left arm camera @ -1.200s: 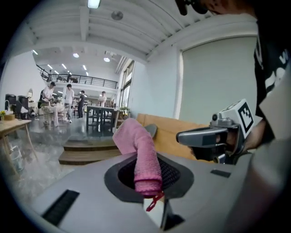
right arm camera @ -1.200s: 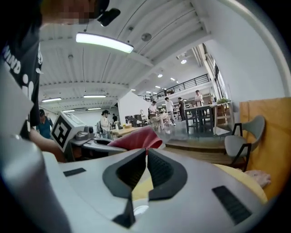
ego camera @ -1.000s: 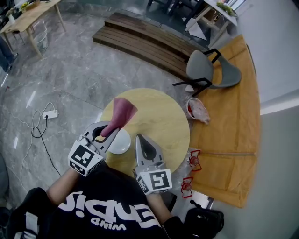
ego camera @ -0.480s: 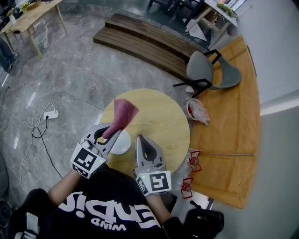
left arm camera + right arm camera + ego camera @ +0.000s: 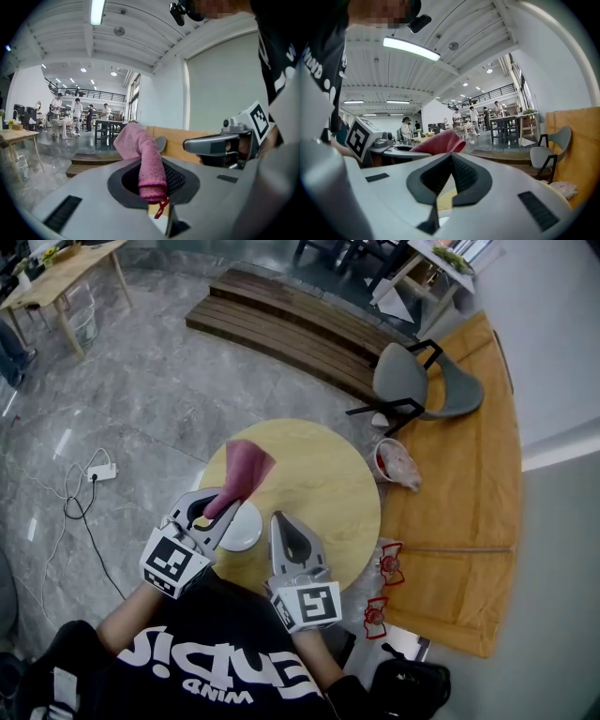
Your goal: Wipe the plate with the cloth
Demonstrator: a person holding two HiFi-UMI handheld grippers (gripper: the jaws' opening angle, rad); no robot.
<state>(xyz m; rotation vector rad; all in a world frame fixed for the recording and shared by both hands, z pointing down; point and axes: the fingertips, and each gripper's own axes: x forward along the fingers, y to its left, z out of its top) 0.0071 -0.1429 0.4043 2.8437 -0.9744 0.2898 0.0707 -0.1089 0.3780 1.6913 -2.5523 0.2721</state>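
In the head view a white plate (image 5: 240, 527) lies at the near left edge of the round wooden table (image 5: 323, 479). My left gripper (image 5: 217, 499) hovers over the plate's left side, shut on a pink cloth (image 5: 244, 468) that sticks up and away from the jaws. In the left gripper view the cloth (image 5: 143, 157) is pinched between the pads and folds over at its top. My right gripper (image 5: 279, 519) sits just right of the plate with its jaws together and nothing in them. From the right gripper view the cloth (image 5: 440, 142) shows to the left.
A grey chair (image 5: 417, 381) stands beyond the table, with a wooden stepped platform (image 5: 291, 324) behind it. An orange mat (image 5: 459, 493) covers the floor to the right, beside a bin with crumpled material (image 5: 396, 463). A power strip with its cable (image 5: 98, 470) lies left.
Almost nothing: the left gripper and the cloth have shifted very slightly, and the right gripper stays where it was.
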